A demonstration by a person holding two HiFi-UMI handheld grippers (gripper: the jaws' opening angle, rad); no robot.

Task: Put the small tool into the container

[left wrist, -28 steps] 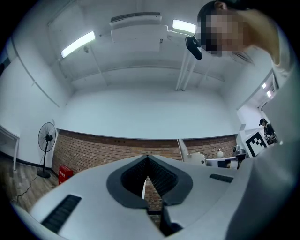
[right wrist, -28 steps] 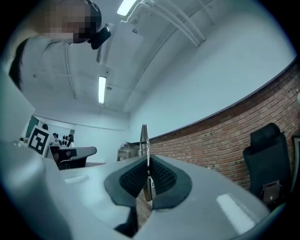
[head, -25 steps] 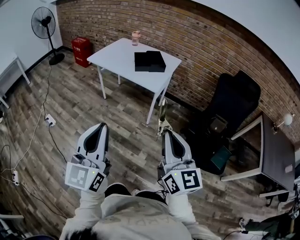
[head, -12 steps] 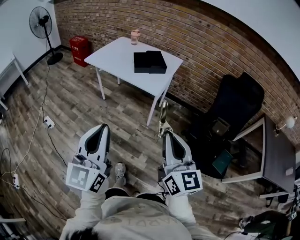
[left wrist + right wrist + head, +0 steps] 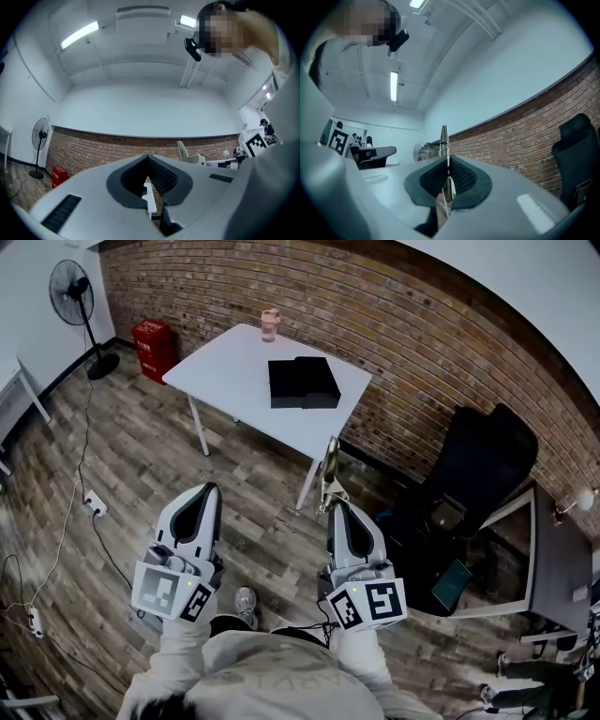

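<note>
My right gripper (image 5: 334, 505) is shut on a small metal tool (image 5: 329, 472), a thin flat blade with a spring that sticks out past the jaw tips (image 5: 444, 140). My left gripper (image 5: 200, 501) is shut with nothing between its jaws (image 5: 148, 161). Both are held at waist height over the wooden floor, pointing toward a white table (image 5: 234, 371). On that table lies a black box-shaped container (image 5: 303, 382), well ahead of both grippers.
A pink cup (image 5: 270, 324) stands at the table's far edge by the brick wall. A black office chair (image 5: 469, 479) and a dark desk (image 5: 548, 549) are to the right. A standing fan (image 5: 73, 306) and red box (image 5: 152, 345) are at the far left; cables cross the floor.
The view has shifted forward toward the white table, which sits slightly nearer and more central. Both grippers keep their pose, the right still holding the tool.
</note>
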